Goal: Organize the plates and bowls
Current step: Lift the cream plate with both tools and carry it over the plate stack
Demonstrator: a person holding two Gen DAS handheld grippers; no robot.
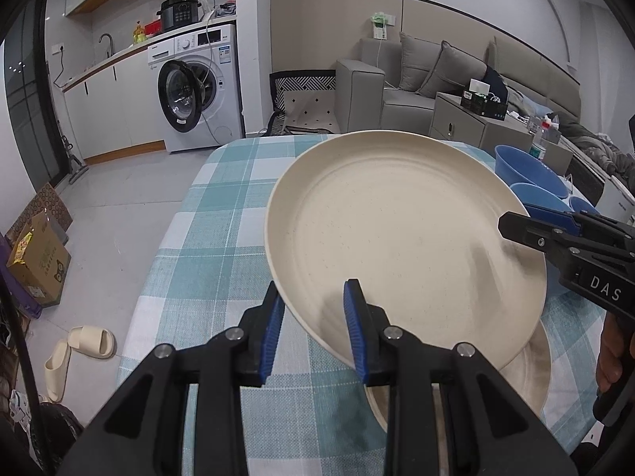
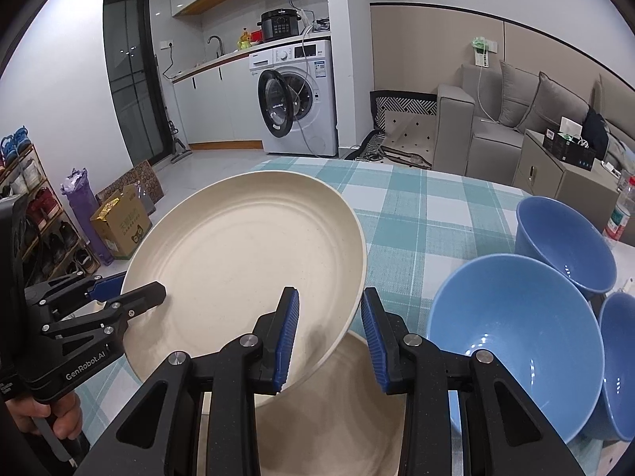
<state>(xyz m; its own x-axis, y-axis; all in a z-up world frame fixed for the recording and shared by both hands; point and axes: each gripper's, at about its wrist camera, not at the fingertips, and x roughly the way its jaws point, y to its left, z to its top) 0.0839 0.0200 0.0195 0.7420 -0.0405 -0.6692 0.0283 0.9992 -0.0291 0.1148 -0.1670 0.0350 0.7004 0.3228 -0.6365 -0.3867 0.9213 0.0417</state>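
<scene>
A cream plate point(image 1: 397, 238) point(image 2: 246, 261) is held tilted above a second cream plate point(image 1: 528, 380) point(image 2: 337, 408) that lies on the checked tablecloth point(image 1: 222, 246). My left gripper point(image 1: 313, 329) has its jaws wide, astride the upper plate's near rim. My right gripper point(image 2: 329, 333) also stands open astride the plate's right rim; it shows in the left wrist view point(image 1: 528, 230) at the plate's right edge. Three blue bowls point(image 2: 512, 341) point(image 2: 563, 242) point(image 2: 623, 361) stand to the right.
The table's left edge drops to a grey floor with slippers point(image 1: 79, 349) and a cardboard box point(image 1: 39, 261). A washing machine point(image 1: 198, 83) and a sofa point(image 1: 436, 75) stand beyond the table. A shoe rack point(image 2: 35, 214) is at far left.
</scene>
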